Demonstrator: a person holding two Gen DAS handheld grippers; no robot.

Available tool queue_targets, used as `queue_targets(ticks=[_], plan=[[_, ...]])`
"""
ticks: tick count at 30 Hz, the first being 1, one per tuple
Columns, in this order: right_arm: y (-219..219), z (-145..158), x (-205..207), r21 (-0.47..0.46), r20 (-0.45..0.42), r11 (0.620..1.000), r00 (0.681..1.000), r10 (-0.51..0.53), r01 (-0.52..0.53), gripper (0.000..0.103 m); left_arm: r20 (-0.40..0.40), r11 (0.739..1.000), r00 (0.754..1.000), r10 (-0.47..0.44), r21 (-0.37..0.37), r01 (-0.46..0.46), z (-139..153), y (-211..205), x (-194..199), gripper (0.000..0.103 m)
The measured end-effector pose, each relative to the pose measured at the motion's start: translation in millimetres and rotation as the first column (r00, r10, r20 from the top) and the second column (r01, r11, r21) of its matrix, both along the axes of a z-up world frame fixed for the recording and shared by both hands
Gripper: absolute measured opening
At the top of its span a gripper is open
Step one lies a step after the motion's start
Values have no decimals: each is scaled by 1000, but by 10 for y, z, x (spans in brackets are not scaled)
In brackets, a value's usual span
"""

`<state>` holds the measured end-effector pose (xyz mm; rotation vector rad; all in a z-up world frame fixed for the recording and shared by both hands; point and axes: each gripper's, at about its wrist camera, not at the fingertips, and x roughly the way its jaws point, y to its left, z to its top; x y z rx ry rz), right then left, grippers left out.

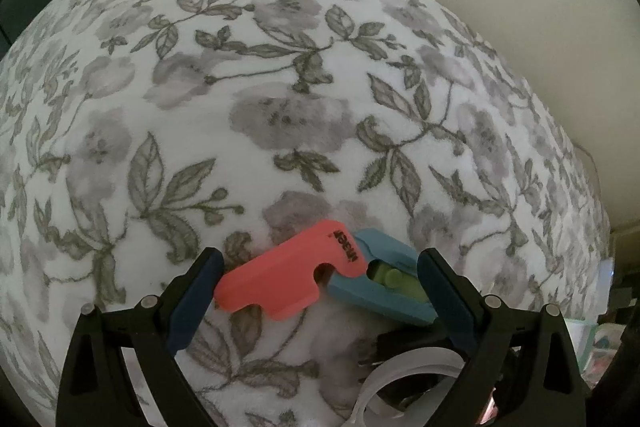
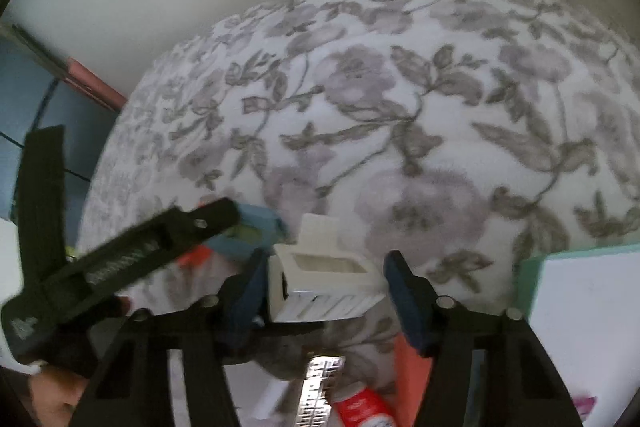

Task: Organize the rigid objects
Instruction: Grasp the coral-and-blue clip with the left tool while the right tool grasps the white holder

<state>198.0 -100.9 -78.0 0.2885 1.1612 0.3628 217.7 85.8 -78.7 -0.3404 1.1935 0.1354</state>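
On a floral blanket (image 1: 280,87) lie a coral plastic piece (image 1: 288,279) and a blue piece (image 1: 384,291) with a green part inside, overlapping end to end. My left gripper (image 1: 320,287) stands wide open around both, one pad at each outer end. In the right wrist view the same gripper (image 2: 132,255) shows as a blurred black shape over the blue piece (image 2: 256,223). My right gripper (image 2: 326,283) is open around a small white box (image 2: 320,275) with a raised lid. Its left pad is against the box, and a narrow gap shows at the right pad.
A white ring (image 1: 404,375) lies just under the left gripper. Below the right gripper are a silver patterned strip (image 2: 320,387), a red and white tube (image 2: 360,407) and a coral slab (image 2: 412,363). A teal-edged white board (image 2: 580,307) stands at the right. A hand (image 2: 52,399) shows bottom left.
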Motion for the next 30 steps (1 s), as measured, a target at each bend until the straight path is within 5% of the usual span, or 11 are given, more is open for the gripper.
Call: queue_targets(ticks=[18, 30], plan=[[-325, 82, -16, -7, 17, 998, 998, -65, 65, 62, 54, 990, 989, -135, 52, 133, 29, -343, 139, 103], [-444, 54, -33, -7, 2, 997, 997, -77, 77, 61, 8, 973, 978, -208, 103, 206, -120, -527, 200, 103]])
